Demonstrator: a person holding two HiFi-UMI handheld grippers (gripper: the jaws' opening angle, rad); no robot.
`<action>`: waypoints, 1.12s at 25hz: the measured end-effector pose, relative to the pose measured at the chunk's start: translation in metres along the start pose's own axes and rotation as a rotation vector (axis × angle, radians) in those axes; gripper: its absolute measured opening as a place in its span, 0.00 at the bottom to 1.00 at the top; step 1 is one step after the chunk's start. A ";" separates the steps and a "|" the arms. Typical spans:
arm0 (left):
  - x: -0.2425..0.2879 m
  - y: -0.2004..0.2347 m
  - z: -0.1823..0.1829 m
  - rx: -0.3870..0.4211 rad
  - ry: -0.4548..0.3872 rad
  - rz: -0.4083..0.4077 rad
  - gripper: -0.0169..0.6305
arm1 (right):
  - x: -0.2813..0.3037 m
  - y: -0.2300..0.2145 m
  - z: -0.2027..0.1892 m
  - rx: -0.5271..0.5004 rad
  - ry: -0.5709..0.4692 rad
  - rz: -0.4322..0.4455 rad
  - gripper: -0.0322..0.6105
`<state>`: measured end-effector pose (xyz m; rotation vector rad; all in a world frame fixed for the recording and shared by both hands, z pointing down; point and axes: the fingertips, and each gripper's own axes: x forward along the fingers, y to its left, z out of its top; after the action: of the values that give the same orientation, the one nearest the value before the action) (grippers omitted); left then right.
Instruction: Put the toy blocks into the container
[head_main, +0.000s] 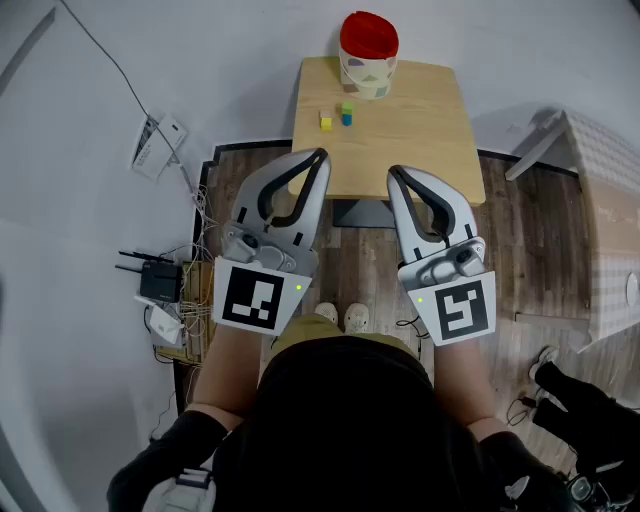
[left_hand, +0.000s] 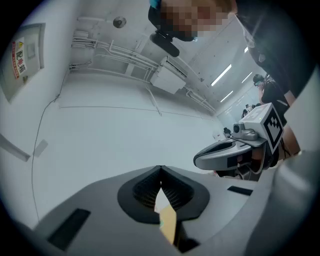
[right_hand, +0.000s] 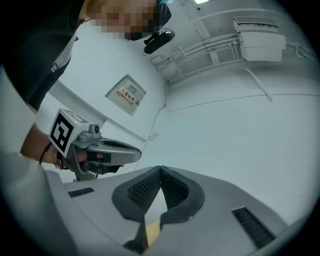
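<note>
a small light wooden table (head_main: 420, 140) stands on a dark plank floor (head_main: 520, 260). at its far edge sits the container (head_main: 366, 62), pale with a red top. in front of the container lie a yellow block (head_main: 326, 121) and, just beside it, a green block (head_main: 347, 107) touching a blue block (head_main: 347, 119); whether those two are stacked or side by side is unclear.

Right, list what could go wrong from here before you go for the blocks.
1. The yellow block, green block and blue block lie close together, so gripping one could knock a neighbour.
2. The container stands at the table's far edge, where a nudge might push it off.
3. The left gripper and right gripper are both shut. Reaching in unopened would likely shove the blocks.
</note>
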<state>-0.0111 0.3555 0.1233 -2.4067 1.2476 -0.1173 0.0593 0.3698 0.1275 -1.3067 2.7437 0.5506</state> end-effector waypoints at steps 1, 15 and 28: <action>0.000 0.000 -0.001 -0.003 0.000 0.005 0.04 | 0.000 0.000 -0.002 0.004 0.001 0.003 0.09; 0.004 -0.011 -0.003 0.007 0.024 0.029 0.04 | -0.012 -0.003 -0.007 0.024 -0.004 0.038 0.10; 0.016 0.003 -0.030 -0.011 0.072 0.048 0.04 | 0.010 -0.004 -0.033 0.082 0.012 0.099 0.10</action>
<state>-0.0116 0.3310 0.1471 -2.3998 1.3398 -0.1844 0.0587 0.3490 0.1548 -1.1660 2.8204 0.4316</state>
